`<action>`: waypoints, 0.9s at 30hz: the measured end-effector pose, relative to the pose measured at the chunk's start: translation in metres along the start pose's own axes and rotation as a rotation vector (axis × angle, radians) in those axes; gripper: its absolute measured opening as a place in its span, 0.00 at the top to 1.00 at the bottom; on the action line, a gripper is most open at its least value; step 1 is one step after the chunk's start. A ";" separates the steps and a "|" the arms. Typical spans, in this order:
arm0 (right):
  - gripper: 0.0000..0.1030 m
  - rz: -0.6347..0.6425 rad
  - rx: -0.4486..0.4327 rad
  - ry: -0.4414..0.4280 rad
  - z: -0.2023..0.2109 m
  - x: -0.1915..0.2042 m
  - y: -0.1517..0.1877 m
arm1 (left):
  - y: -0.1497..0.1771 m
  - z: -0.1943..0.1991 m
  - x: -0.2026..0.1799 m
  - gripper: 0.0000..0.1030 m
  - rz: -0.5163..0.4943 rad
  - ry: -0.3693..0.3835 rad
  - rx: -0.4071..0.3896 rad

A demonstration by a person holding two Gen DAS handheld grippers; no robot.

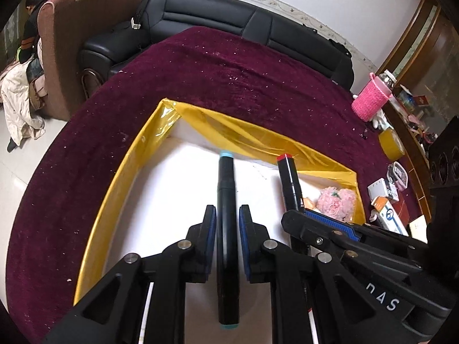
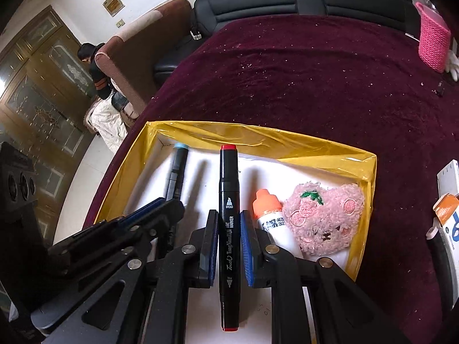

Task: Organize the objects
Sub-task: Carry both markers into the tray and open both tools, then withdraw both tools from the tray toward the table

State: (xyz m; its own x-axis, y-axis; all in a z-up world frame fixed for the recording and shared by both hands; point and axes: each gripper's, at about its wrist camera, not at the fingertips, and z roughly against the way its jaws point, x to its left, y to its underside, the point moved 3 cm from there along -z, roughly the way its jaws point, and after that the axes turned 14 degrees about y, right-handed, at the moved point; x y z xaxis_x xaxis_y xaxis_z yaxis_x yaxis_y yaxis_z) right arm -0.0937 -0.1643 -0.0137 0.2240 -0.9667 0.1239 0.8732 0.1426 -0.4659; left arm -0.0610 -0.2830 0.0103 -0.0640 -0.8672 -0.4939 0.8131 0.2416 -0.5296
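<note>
Blue ribbed pads on my left gripper (image 1: 227, 215) sit along a black marker with pale blue caps (image 1: 226, 229), barely apart from its barrel, so I cannot tell if they press. My right gripper (image 2: 229, 220) clamps a slim black marker with red caps (image 2: 229, 229). Both markers point straight away from me, over the white floor of a box with glossy yellow walls (image 2: 258, 140), beside a fuzzy pink plush (image 2: 324, 220) and an orange-capped bottle (image 2: 272, 218), on plum velvet cloth (image 2: 315, 80).

Both wrist cams close, angled down, sharing yellow-rimmed tray (image 1: 114, 177)
</note>
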 end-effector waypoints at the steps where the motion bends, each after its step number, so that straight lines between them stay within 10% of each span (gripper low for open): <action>1: 0.83 -0.013 -0.010 -0.001 0.003 -0.004 0.000 | 0.000 0.001 0.000 0.80 0.009 0.010 -0.005; 5: 0.81 -0.039 -0.058 -0.012 0.019 -0.015 0.000 | 0.000 0.010 0.000 0.45 0.064 0.034 -0.034; 9: 0.51 -0.027 -0.136 0.002 0.050 -0.026 0.014 | 0.013 0.030 -0.003 0.30 0.109 0.054 -0.081; 27: 0.44 -0.093 -0.216 -0.052 0.107 -0.074 0.099 | 0.080 0.057 -0.017 0.27 0.129 0.073 -0.071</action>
State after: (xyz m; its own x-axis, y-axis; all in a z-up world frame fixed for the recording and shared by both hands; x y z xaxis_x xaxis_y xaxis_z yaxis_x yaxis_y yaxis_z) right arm 0.0222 -0.0554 0.0251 0.1740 -0.9605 0.2171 0.7793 -0.0005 -0.6267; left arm 0.0381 -0.2740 0.0160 -0.0056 -0.7933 -0.6088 0.7744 0.3818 -0.5046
